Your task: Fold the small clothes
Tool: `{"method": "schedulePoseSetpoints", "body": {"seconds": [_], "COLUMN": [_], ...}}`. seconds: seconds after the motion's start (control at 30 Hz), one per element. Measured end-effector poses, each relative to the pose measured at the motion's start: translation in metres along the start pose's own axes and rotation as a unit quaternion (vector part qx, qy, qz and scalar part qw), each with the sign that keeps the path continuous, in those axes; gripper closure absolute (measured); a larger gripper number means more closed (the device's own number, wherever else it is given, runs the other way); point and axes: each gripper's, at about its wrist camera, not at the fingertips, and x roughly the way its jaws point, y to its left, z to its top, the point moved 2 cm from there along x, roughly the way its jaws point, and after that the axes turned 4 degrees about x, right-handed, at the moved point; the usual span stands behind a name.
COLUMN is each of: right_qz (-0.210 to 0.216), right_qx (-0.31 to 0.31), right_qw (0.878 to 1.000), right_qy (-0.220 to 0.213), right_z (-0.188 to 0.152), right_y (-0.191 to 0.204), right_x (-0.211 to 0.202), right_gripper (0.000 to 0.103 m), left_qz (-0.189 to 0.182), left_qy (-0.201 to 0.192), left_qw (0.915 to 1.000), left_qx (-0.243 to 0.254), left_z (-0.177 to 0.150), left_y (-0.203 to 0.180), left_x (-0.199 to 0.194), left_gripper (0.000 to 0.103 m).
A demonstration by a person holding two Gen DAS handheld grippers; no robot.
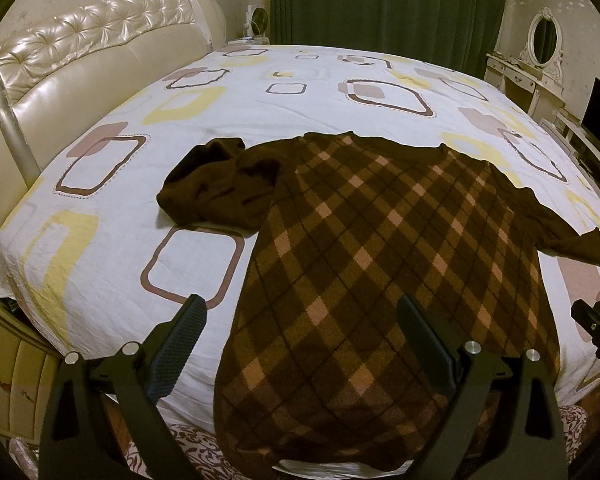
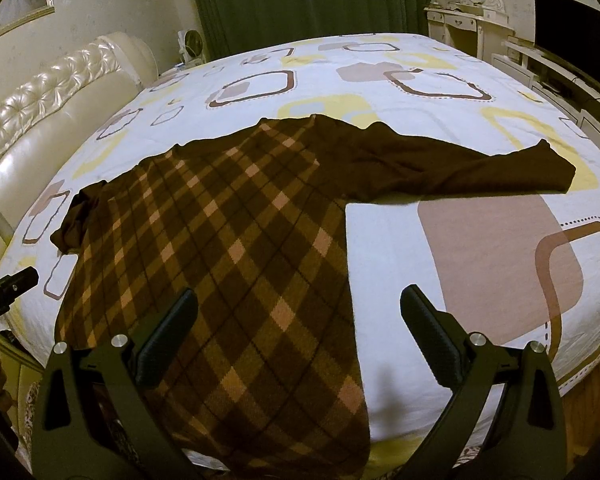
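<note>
On bed (image 1: 112, 208): argyle knit sweater (image 1: 380, 260) flat, hem overhanging edge; left tongs (image 1: 300, 320) and right tongs (image 2: 296, 312) released, empty.

The sweater (image 1: 380, 248) is matt, fuzzy knit, the sheet (image 1: 112, 200) smooth, faintly creased cloth, the headboard (image 1: 92, 64) glossy tufted leather, and both grippers' fingers (image 1: 176, 344) (image 2: 428, 336) matt black plastic with ribbed pads.

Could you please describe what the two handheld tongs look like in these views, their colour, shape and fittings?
Both the left tongs and the right tongs are matte black. Each has two flat, tapered fingers faced with finely textured dark pads. The fingers sit on angular black brackets with triangular cut-outs, fastened by round silver bolts. No cables, markings, sleeves or hands show in either view.
</note>
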Motion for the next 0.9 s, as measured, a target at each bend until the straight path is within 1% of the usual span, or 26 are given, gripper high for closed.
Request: {"method": "schedulePoseSetpoints", "body": {"seconds": [0.9], "right_qz": [0.002], "right_qx": [-0.004], "right_qw": [1.0], "right_qy": [0.006], "right_z": [-0.0058], "right_y": [0.0031], "right_x": [0.0041], "right_gripper": [0.002], "left_qz": [-0.005], "left_qy": [0.004], "left_qw": [1.0], "left_qx": [0.001], "left_z": [-0.0075], "left_y": [-0.006], "left_x": [0.0033], "left_gripper": [0.008]}}
